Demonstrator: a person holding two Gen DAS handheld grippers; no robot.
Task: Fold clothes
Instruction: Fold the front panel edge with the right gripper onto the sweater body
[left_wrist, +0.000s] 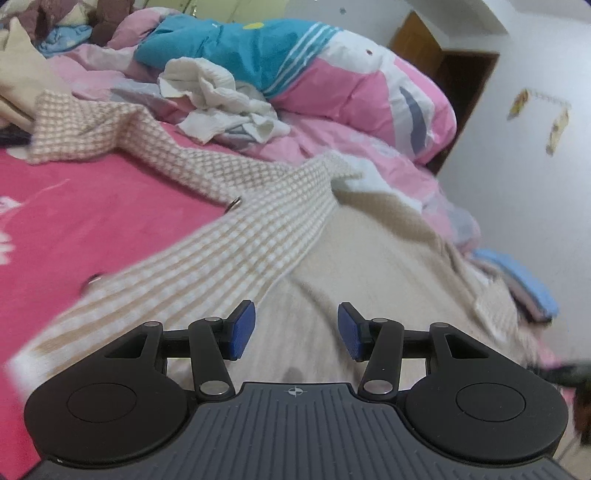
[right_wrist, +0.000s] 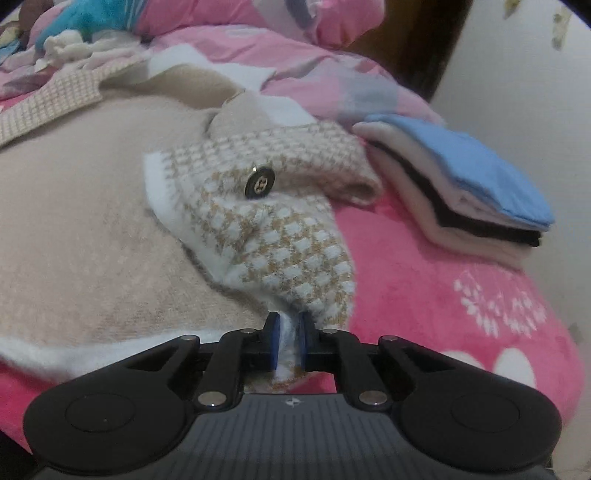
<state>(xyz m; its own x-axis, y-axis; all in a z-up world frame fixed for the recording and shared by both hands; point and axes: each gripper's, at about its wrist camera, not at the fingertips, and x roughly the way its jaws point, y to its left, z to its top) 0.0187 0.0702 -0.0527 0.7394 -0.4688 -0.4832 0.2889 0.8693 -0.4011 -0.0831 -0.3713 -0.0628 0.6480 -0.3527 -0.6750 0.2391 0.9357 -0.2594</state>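
A beige knit cardigan with a white-and-tan checked front band and metal buttons lies spread on a pink bed cover. My left gripper hovers low over its plain beige panel, open, with nothing between the blue pads. In the right wrist view the cardigan has a checked cuff with a dark round button. My right gripper is shut on the white edge of that cuff.
A stack of folded clothes, blue on top, sits at the right beside the cardigan. Crumpled white cloth and a pink and teal quilt are heaped at the back. A white wall and a brown door stand beyond the bed.
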